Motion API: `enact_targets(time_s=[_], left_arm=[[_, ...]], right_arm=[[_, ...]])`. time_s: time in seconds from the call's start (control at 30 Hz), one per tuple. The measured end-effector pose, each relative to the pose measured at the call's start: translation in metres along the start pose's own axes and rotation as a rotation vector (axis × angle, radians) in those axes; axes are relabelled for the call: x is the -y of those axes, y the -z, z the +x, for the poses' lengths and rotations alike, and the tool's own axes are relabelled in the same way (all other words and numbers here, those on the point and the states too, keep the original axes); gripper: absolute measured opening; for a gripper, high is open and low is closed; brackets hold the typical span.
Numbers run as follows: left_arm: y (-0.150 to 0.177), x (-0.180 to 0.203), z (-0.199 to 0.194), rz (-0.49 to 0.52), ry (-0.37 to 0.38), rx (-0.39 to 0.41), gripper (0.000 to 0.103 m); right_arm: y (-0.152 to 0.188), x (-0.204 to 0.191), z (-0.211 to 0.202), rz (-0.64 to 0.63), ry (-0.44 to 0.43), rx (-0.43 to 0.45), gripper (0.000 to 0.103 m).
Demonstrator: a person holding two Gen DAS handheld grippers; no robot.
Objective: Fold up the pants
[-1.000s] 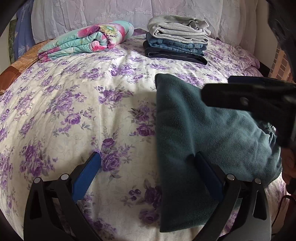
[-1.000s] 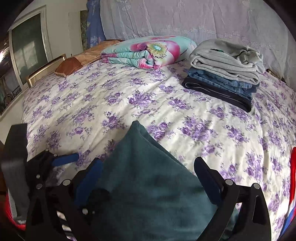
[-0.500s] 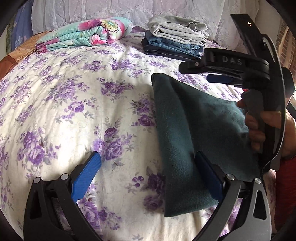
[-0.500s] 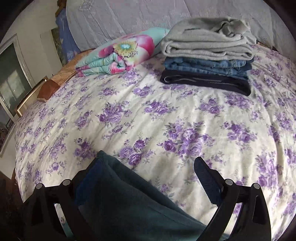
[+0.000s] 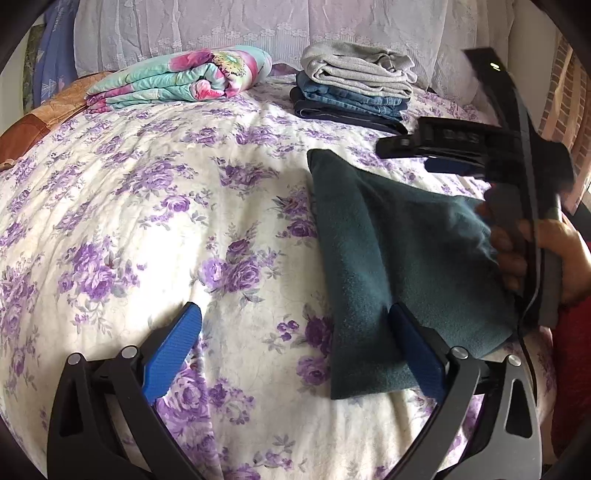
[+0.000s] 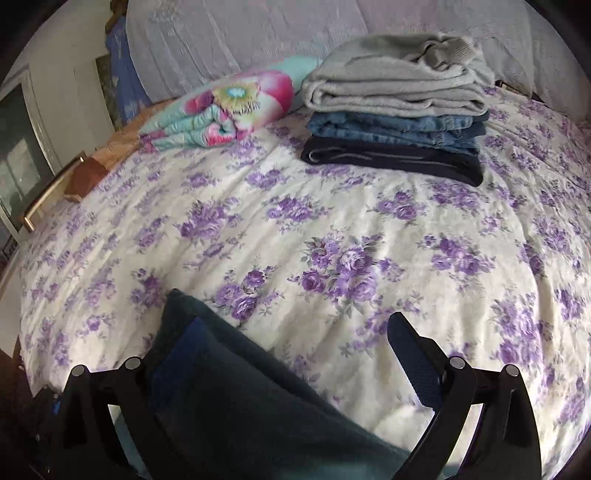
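Folded dark teal pants (image 5: 391, 258) lie on the floral bedspread (image 5: 166, 229) at the right. My left gripper (image 5: 295, 354) is open and empty, low over the bed beside the pants' left edge; its right finger (image 5: 417, 354) overlaps the cloth. My right gripper (image 6: 295, 354) is open and empty above the pants' far end (image 6: 229, 387), with the cloth under its left finger. In the left wrist view the right gripper (image 5: 436, 155) hovers over the pants' far right part, held by a hand (image 5: 546, 258).
A stack of folded clothes (image 5: 354, 92), grey on blue jeans on dark, stands at the back; it also shows in the right wrist view (image 6: 395, 118). A rolled floral quilt (image 5: 177, 81) lies back left. A lace curtain (image 5: 258, 26) hangs behind. A brick wall (image 5: 569, 96) is at the right.
My right gripper has risen off the pants and swung toward the clothes stack, so less teal cloth lies between its fingers. My left gripper has barely moved.
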State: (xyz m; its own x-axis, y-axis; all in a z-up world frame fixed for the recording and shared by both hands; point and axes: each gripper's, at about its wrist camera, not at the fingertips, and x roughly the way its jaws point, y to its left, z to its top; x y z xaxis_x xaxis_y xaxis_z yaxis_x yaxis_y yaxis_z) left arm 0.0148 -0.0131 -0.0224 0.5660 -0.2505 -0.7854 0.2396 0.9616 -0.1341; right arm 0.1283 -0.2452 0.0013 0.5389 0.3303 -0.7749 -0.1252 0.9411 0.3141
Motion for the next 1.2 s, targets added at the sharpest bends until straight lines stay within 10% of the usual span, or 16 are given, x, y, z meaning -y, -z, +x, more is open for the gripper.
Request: enact_targets(time_s=[0.33, 0.47, 0.8, 1.07, 1.2], left_arm=[[-0.008, 0.027, -0.027, 0.086, 0.107, 0.145, 0.098], [-0.007, 0.055, 0.007, 0.239, -0.024, 0.014, 0.099], [-0.036, 0.033, -0.002, 0.092, 0.112, -0.037, 0.098], [-0.106, 0.153, 0.039, 0.353, 0.232, -0.148, 0.098], [-0.105, 0.198, 0.068, 0.463, 0.282, -0.253, 0.098]], right_arm=[[0.106, -0.007, -0.100, -0.094, -0.087, 0.084, 0.100], [0.134, -0.012, -0.087, -0.149, -0.056, -0.018, 0.100], [0.151, 0.015, -0.138, -0.030, -0.099, 0.102, 0.100], [0.149, -0.004, -0.140, -0.161, -0.017, 0.216, 0.094], [0.146, 0.032, -0.144, -0.015, -0.015, 0.208, 0.093]])
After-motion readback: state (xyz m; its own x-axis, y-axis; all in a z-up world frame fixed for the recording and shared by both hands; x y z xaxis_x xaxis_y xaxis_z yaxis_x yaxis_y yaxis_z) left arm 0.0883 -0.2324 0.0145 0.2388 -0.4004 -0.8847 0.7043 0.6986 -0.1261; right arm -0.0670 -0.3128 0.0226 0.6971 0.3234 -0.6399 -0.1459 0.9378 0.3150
